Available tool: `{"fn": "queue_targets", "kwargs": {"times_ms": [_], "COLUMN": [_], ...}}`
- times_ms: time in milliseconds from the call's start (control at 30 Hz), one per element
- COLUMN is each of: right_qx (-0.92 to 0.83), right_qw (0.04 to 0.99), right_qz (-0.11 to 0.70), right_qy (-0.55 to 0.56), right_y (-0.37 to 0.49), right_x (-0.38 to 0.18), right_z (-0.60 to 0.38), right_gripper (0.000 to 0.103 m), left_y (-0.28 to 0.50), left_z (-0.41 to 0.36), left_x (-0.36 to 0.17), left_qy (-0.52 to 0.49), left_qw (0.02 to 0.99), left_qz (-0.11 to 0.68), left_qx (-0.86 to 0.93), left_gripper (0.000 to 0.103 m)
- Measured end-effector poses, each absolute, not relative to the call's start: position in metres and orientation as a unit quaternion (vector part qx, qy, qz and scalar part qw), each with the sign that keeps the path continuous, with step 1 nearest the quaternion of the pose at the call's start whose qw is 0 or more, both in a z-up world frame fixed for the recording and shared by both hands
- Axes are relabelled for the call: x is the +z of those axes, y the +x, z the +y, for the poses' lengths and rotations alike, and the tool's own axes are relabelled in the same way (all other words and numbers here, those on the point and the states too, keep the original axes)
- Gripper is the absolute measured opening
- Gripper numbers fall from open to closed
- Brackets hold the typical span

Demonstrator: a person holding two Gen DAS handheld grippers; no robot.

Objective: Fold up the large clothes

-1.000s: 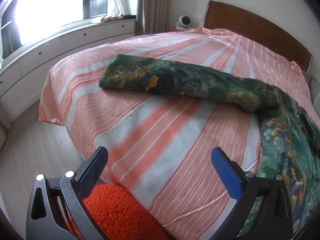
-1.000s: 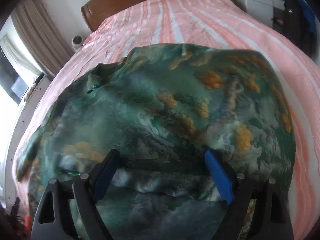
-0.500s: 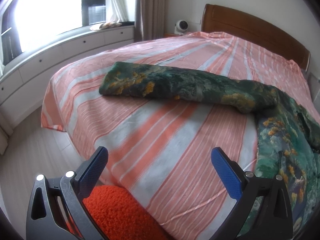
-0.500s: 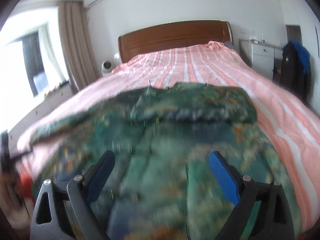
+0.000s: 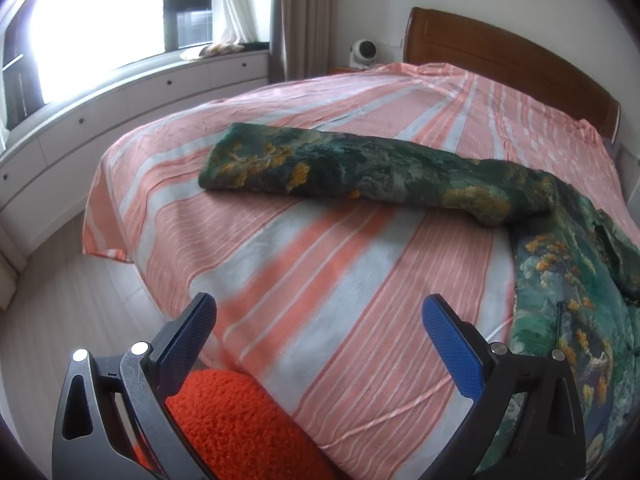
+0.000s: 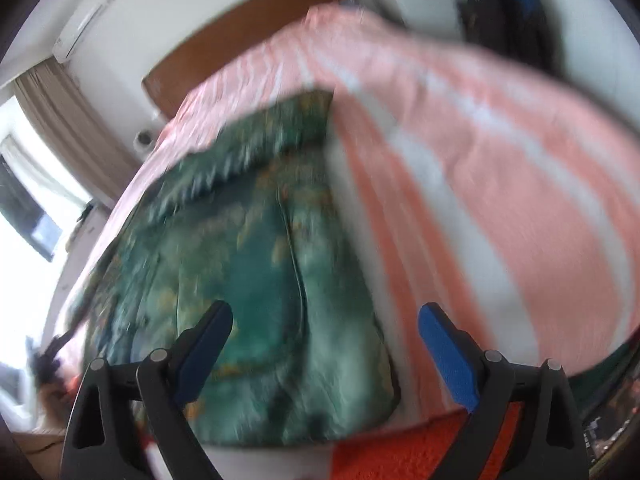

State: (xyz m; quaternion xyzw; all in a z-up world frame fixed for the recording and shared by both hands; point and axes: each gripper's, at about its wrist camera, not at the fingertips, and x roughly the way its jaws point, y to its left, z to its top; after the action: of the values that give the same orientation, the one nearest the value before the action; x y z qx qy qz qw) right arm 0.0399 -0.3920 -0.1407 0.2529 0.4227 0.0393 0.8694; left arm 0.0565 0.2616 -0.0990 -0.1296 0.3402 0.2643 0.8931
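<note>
Striped bed (image 5: 320,280) carries the green garment (image 6: 256,280) with one sleeve (image 5: 360,168) outstretched toward the window side, both your left tool (image 5: 320,340) and right tool (image 6: 324,344) released and empty, so next you likely grasp that sleeve and fold it inward.

A domestic bedroom is indicated. A double bed (image 5: 304,264) with a pink-and-grey striped sheet (image 5: 360,128) and wooden headboard (image 5: 500,56) is observed. A bay window (image 5: 100,16) with curtains (image 5: 304,16) and built-in drawers (image 5: 120,108) is noted, and a wall-mounted air conditioner (image 6: 82,20).
</note>
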Motion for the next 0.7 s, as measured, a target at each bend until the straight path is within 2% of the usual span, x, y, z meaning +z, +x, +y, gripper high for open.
{"fn": "queue_targets", "kwargs": {"times_ms": [100, 200, 233, 267, 467, 600, 633, 700], "right_qx": [0.064, 0.061, 0.063, 0.067, 0.079, 0.05, 0.041, 0.019], "right_qw": [0.855, 0.85, 0.848, 0.846, 0.844, 0.855, 0.858, 0.866], "right_qz": [0.469, 0.479, 0.479, 0.479, 0.492, 0.488, 0.485, 0.476], "right_qy": [0.211, 0.21, 0.217, 0.223, 0.199, 0.168, 0.165, 0.153], "right_y": [0.052, 0.057, 0.057, 0.056, 0.031, 0.033, 0.036, 0.04], "right_x": [-0.158, -0.162, -0.161, -0.159, -0.14, -0.145, -0.145, -0.145], "right_z": [-0.378, -0.376, -0.377, -0.378, -0.357, -0.357, -0.358, -0.356], "right_gripper": [0.086, 0.048, 0.025, 0.014, 0.012, 0.014, 0.022, 0.047], "left_y": [0.056, 0.053, 0.052, 0.051, 0.053, 0.057, 0.056, 0.054], "left_z": [0.262, 0.264, 0.266, 0.267, 0.269, 0.263, 0.263, 0.263], "left_x": [-0.099, -0.098, -0.098, -0.098, -0.1, -0.101, -0.1, -0.097], "left_qy": [-0.13, -0.137, -0.14, -0.144, -0.143, -0.129, -0.127, -0.129], "left_qw": [0.893, 0.894, 0.894, 0.893, 0.893, 0.894, 0.895, 0.897], "left_qz": [0.34, 0.334, 0.333, 0.332, 0.335, 0.342, 0.341, 0.338], "left_qx": [0.264, 0.266, 0.267, 0.268, 0.266, 0.259, 0.258, 0.254], "left_gripper": [0.103, 0.103, 0.103, 0.103, 0.103, 0.103, 0.103, 0.103]}}
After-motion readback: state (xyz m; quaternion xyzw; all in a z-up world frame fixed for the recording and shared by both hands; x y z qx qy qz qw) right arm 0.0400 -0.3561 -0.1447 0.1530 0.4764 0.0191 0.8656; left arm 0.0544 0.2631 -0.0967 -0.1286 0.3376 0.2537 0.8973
